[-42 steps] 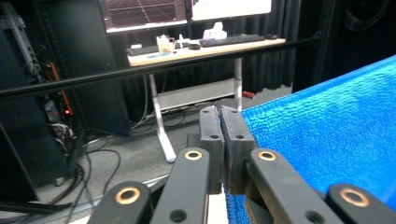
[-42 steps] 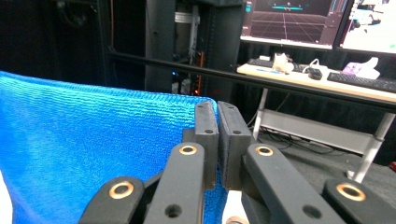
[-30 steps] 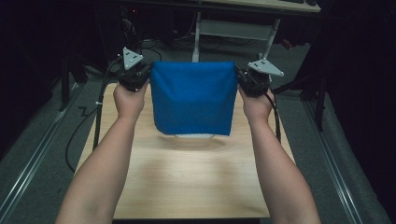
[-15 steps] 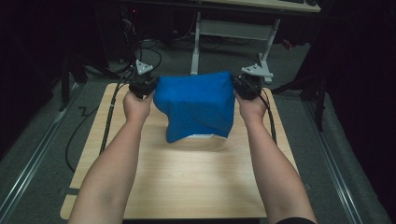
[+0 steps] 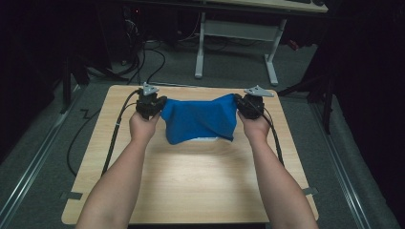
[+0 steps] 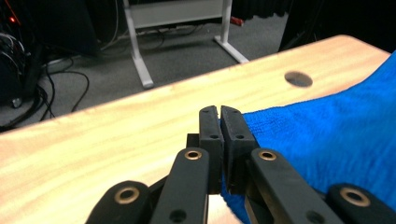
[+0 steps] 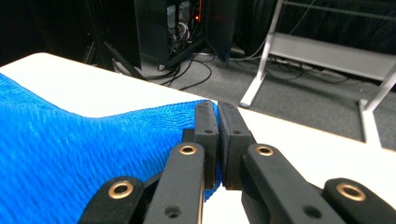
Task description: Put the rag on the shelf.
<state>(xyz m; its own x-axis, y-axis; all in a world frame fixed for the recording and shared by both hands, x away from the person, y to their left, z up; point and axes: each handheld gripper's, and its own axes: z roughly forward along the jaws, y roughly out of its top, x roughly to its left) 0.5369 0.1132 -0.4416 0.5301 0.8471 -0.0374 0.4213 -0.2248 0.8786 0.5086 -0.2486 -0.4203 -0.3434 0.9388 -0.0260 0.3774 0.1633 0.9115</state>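
Observation:
A blue cloth (image 5: 199,119) hangs stretched between both grippers over the far half of the wooden table (image 5: 191,176). My left gripper (image 5: 160,106) is shut on the cloth's left top corner, and my right gripper (image 5: 237,104) is shut on its right top corner. The cloth's lower edge rests on the table, with a white strip showing under it. In the left gripper view the black jaws (image 6: 219,116) pinch the blue cloth (image 6: 327,149), which spreads to the right. From the right gripper view the jaws (image 7: 217,114) clamp the cloth (image 7: 70,154), which spreads to the left.
A round hole (image 6: 298,79) sits in the tabletop near its far edge. Beyond the table stand a white desk frame (image 5: 236,43) and loose cables (image 5: 157,57) on the grey floor. A black cable (image 5: 112,138) trails from the left gripper along the table.
Both grippers have moved away from me and down toward the table with the cloth. The cloth hangs lower and its bottom now lies bunched on the tabletop.

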